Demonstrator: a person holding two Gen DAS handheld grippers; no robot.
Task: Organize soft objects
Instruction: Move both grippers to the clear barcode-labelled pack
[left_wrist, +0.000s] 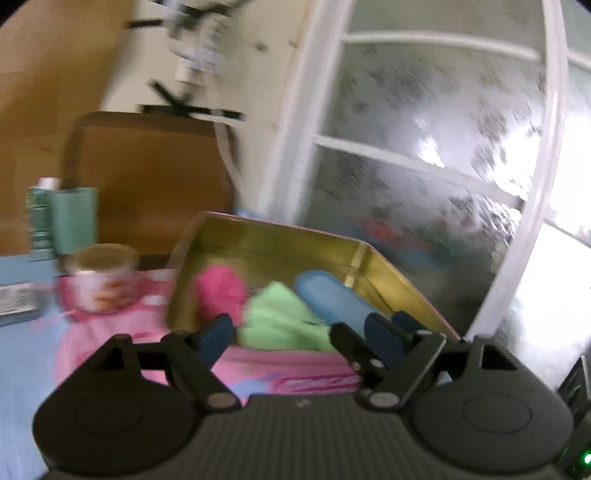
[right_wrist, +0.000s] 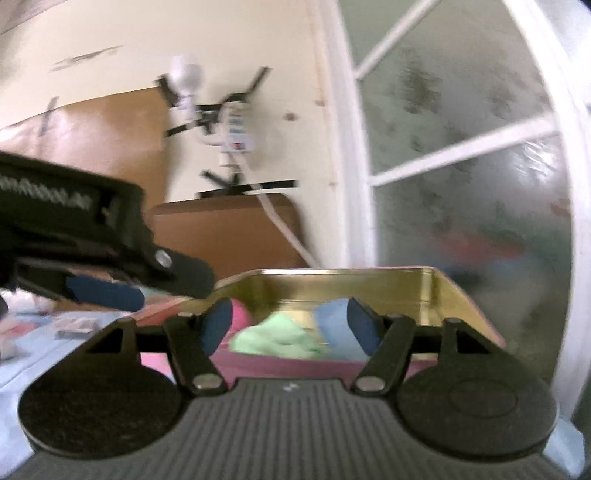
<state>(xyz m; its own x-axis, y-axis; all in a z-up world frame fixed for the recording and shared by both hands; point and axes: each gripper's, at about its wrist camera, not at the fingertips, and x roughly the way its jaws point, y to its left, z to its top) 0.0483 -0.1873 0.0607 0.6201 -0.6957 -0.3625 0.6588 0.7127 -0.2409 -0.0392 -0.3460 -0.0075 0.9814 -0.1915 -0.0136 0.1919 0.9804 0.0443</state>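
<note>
A gold-lined tin (left_wrist: 280, 240) with a pink outside stands on the blue tabletop (left_wrist: 22, 369), close to the frosted glass door (left_wrist: 424, 147) at the far right edge. Three soft cloths lie inside it, side by side: a pink cloth (left_wrist: 218, 291) toward the left wall, a green cloth (left_wrist: 280, 317) in the middle, and a blue cloth (left_wrist: 328, 299) toward the right wall. The left gripper (left_wrist: 299, 332) hovers at the tin's near wall, jaws spread and empty. The right gripper (right_wrist: 291, 325) is likewise released, holding nothing, just before the same wall. A small pot (left_wrist: 103, 280) sits left of the tin, on a pink mat (left_wrist: 92, 332).
</note>
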